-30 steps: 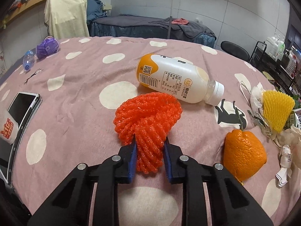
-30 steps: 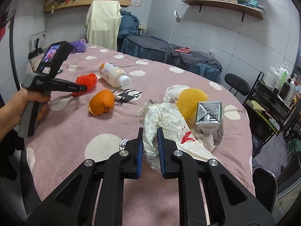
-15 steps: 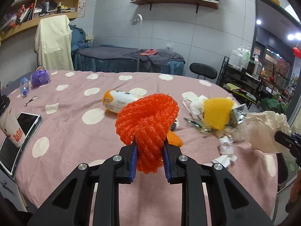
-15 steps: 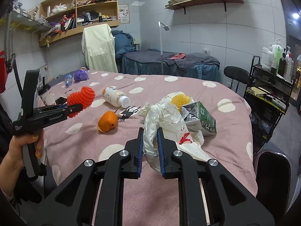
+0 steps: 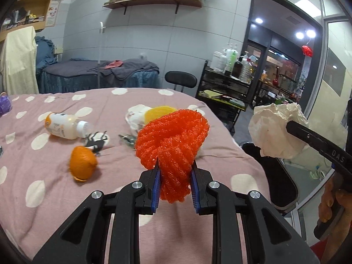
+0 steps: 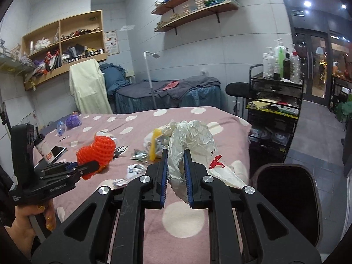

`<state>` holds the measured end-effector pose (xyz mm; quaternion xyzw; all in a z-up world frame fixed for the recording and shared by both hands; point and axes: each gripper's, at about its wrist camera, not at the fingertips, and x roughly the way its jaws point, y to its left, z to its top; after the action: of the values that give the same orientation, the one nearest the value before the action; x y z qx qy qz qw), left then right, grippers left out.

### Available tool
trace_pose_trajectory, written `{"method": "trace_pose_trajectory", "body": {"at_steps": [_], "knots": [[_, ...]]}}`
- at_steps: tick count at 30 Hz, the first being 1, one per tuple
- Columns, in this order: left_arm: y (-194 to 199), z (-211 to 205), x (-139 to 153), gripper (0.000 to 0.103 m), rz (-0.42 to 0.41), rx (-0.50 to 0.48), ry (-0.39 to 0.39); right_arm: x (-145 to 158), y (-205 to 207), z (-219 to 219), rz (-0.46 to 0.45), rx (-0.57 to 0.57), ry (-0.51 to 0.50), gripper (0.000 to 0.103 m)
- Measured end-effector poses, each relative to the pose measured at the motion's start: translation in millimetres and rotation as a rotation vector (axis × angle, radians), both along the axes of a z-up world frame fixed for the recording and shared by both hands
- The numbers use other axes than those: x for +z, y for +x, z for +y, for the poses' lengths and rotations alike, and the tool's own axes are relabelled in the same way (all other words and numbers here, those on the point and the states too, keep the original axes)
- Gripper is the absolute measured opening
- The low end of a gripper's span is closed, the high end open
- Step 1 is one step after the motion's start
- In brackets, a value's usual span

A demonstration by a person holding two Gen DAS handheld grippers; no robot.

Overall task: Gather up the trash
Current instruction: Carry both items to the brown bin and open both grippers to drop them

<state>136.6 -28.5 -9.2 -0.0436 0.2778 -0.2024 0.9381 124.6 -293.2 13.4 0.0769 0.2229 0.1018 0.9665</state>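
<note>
My left gripper (image 5: 175,167) is shut on a red-orange foam fruit net (image 5: 172,136), held in the air above the pink dotted tablecloth (image 5: 55,189). My right gripper (image 6: 176,154) is shut on a crumpled white plastic bag (image 6: 193,140), also lifted; the same bag (image 5: 275,129) shows at the right of the left wrist view. The foam net (image 6: 96,151) and left gripper (image 6: 88,166) appear at the left of the right wrist view. On the table lie an orange peel (image 5: 82,165), a white bottle (image 5: 63,126), a yellow foam net (image 5: 158,112) and scraps of wrapper (image 6: 134,167).
A black bin (image 6: 288,200) with a dark opening stands on the floor just past the table's right corner. A black trolley (image 6: 272,114) with bottles is behind it. A cup and phone (image 6: 55,151) sit on the table's left side.
Both grippers rose and swung right with their loads. The foam net left the table, and the bag was lifted off the pile. The bin has come into view.
</note>
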Motion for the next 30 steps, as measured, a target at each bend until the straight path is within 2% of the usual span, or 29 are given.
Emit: {"method": "trace_pose_trajectory", "body": {"at_steps": [6, 12, 15, 20, 22, 23, 24, 25, 26, 30], "knots": [[-1, -62, -3, 0.023, 0.008, -0.150, -0.012, -27, 7, -68, 0.094, -0.171, 0.073, 0.015], [-6, -115, -3, 0.023, 0.016, -0.283, -0.009, -85, 22, -136, 0.264, -0.297, 0.240, 0.015], [-6, -136, -5, 0.023, 0.034, -0.334, -0.001, -112, 26, -153, 0.328, -0.328, 0.299, 0.015], [-2, -163, -14, 0.023, 0.069, -0.395, 0.016, -145, 32, -161, 0.399, -0.363, 0.294, 0.016], [-1, -172, -19, 0.023, 0.086, -0.415, 0.025, -158, 35, -166, 0.424, -0.372, 0.294, 0.024], [0, -177, -21, 0.023, 0.097, -0.424, 0.028, -162, 36, -167, 0.435, -0.380, 0.299, 0.037], [-1, -180, -23, 0.023, 0.106, -0.433, 0.030, -167, 35, -169, 0.442, -0.395, 0.304, 0.058], [-1, -184, -25, 0.023, 0.116, -0.442, 0.035, -168, 33, -171, 0.438, -0.416, 0.303, 0.067], [-2, -187, -25, 0.023, 0.122, -0.449, 0.041, -167, 31, -171, 0.429, -0.436, 0.296, 0.071], [-5, -203, -28, 0.023, 0.132, -0.474, 0.066, -154, 19, -174, 0.387, -0.487, 0.237, 0.071]]}}
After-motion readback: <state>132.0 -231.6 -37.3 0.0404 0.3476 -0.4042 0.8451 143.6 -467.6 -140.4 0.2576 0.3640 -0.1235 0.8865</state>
